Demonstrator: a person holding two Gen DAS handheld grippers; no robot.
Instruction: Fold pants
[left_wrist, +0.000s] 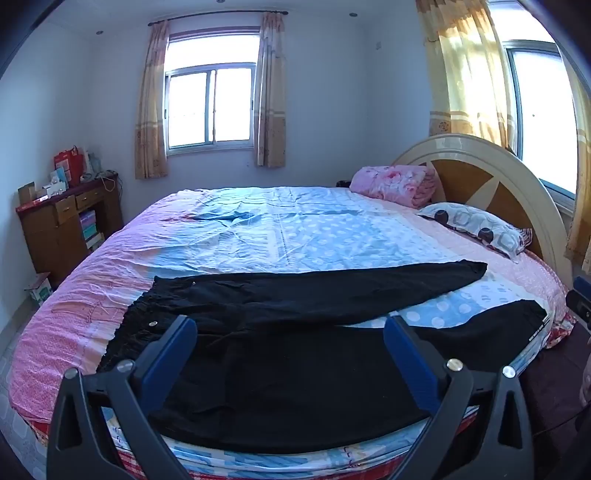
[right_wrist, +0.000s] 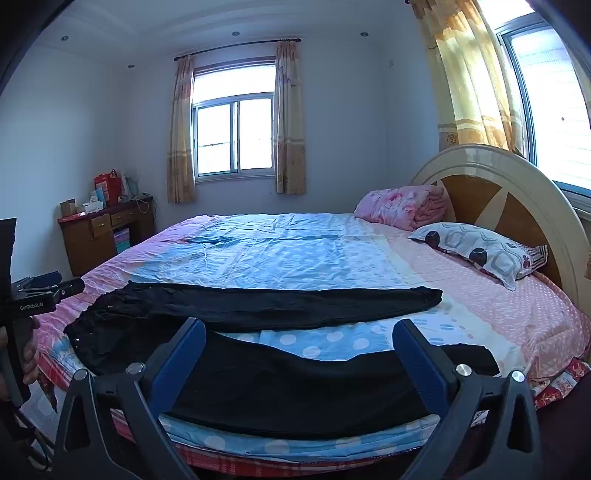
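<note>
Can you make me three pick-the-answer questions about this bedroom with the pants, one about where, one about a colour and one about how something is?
1. Where do the pants lie?
A. spread on the bed
B. on the wooden desk
C. over the headboard

2. What colour are the pants?
A. pink
B. black
C. yellow

3. How does the left gripper stand?
A. shut on the pants
B. shut on the pillow
C. open, holding nothing

Answers:
1 A: both legs lie flat on the bedspread, split apart in a V.
2 B: the cloth is black against the pink and blue cover.
3 C: its blue fingers stand wide apart above the pants, pinching no cloth.
</note>
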